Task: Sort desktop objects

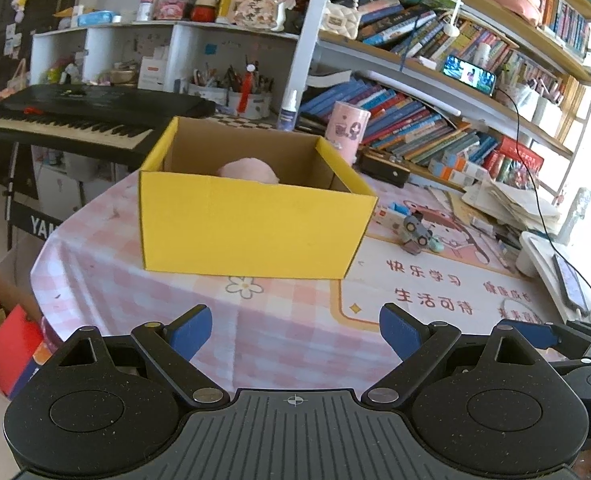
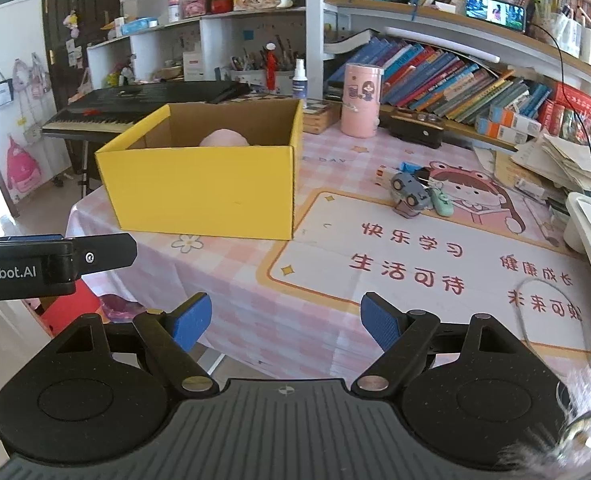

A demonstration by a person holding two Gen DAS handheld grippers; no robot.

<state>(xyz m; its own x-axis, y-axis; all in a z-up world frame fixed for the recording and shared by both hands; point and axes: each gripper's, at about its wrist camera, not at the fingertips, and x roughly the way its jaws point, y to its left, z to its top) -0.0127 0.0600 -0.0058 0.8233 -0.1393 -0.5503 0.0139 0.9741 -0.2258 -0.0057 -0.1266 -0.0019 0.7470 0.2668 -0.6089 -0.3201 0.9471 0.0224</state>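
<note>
A yellow cardboard box (image 1: 251,228) (image 2: 203,196) stands open on the pink checked tablecloth, with a pink soft thing (image 1: 249,171) (image 2: 224,138) inside it. To its right lies a small pile: a grey toy car (image 1: 415,229) (image 2: 407,192), a green keyring figure (image 2: 442,200) and a white and blue item (image 1: 391,212). My left gripper (image 1: 295,332) is open over the near tablecloth, nothing between its blue pads. My right gripper (image 2: 285,322) is open too, empty, near the desk mat's front edge.
A pink cylinder tin (image 1: 347,130) (image 2: 361,100) and a black case (image 2: 415,126) stand behind the box. Books fill the shelves at right. A keyboard (image 1: 75,120) stands left of the table. A phone on a white stand (image 1: 567,280) sits at far right.
</note>
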